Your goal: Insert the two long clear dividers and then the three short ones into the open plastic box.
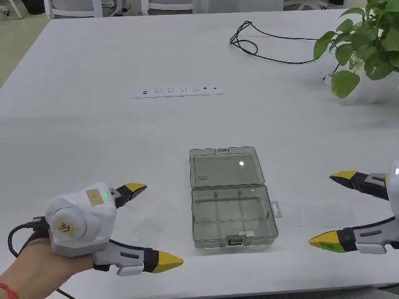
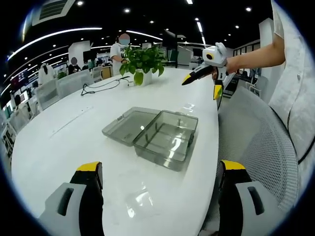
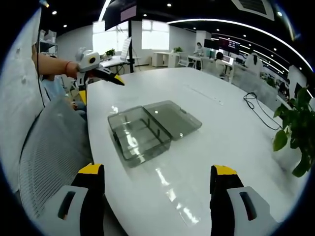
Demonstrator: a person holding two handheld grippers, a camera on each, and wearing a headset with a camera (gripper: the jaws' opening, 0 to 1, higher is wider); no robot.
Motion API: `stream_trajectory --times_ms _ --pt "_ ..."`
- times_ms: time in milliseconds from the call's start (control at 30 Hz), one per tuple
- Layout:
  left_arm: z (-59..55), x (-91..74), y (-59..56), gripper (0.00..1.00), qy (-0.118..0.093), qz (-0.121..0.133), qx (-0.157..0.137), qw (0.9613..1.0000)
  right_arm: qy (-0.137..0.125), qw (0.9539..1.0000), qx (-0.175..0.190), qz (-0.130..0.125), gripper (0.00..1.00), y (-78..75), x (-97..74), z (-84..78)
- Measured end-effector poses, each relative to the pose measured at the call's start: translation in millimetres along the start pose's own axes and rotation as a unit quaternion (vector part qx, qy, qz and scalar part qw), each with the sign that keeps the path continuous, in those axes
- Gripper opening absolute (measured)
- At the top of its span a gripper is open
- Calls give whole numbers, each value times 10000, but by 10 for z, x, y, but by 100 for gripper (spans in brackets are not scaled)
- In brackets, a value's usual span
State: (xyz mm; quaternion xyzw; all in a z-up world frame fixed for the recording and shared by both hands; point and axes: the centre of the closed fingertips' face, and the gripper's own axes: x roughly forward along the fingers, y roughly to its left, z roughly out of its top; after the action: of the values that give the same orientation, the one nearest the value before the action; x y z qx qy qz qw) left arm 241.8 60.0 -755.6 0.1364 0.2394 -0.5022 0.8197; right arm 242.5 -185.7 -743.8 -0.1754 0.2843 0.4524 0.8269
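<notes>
The open plastic box [image 1: 230, 199] is a smoky, see-through grey on a plain pale grey-white table [image 1: 75, 124], and the dividers [image 1: 312, 215] beside it look colourless, though they barely show against the top. The left gripper [image 1: 151, 224] has a white body and dark grey jaws tipped in yellow, and the right gripper [image 1: 330, 208] has the same yellow tips. Farther back are a white power strip [image 1: 179, 91], a black cable [image 1: 262, 47] and a green-leaved plant [image 1: 365, 43].
</notes>
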Motion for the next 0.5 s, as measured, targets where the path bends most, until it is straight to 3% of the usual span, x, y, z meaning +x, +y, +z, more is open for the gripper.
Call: stream_trajectory --times_ms 500 --pt "2 46 -15 100 11 -73 -23 10000 65 10000 -13 35 89 -3 -20 -21"
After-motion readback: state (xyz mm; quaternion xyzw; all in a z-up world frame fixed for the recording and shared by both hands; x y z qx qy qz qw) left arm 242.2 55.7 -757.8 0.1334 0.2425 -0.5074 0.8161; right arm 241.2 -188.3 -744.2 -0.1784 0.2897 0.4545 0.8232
